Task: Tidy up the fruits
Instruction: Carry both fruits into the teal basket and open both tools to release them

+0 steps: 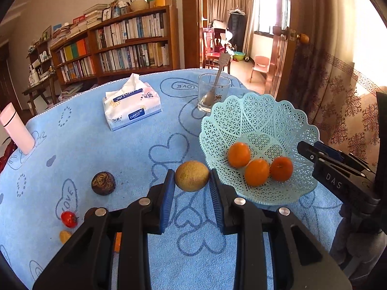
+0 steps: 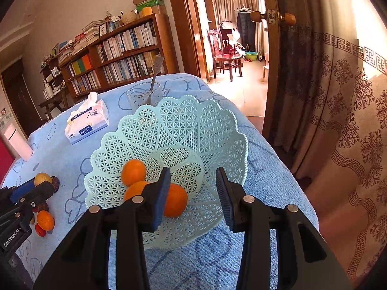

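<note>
Tan-brown and matt, the kiwi (image 1: 192, 176) sits between the blue pads of the left tool (image 1: 192, 181), pinched across its widest part and held just beside the rim of the mint lattice basket (image 1: 260, 111). Judged by its look, it is light, firm-skinned yet bruisable; a gentle squeeze across the middle suits it. Three oranges (image 1: 256, 172) already lie in the basket. The right tool (image 2: 192, 188) hovers spread over the basket, holding nothing. On the blue towelled surface (image 1: 96, 145) remain a dark round fruit (image 1: 103, 183), a small red tomato-like fruit (image 1: 69, 219) and a yellow piece (image 1: 64, 236): small, smooth, likely slippery, best gripped at the widest part.
</note>
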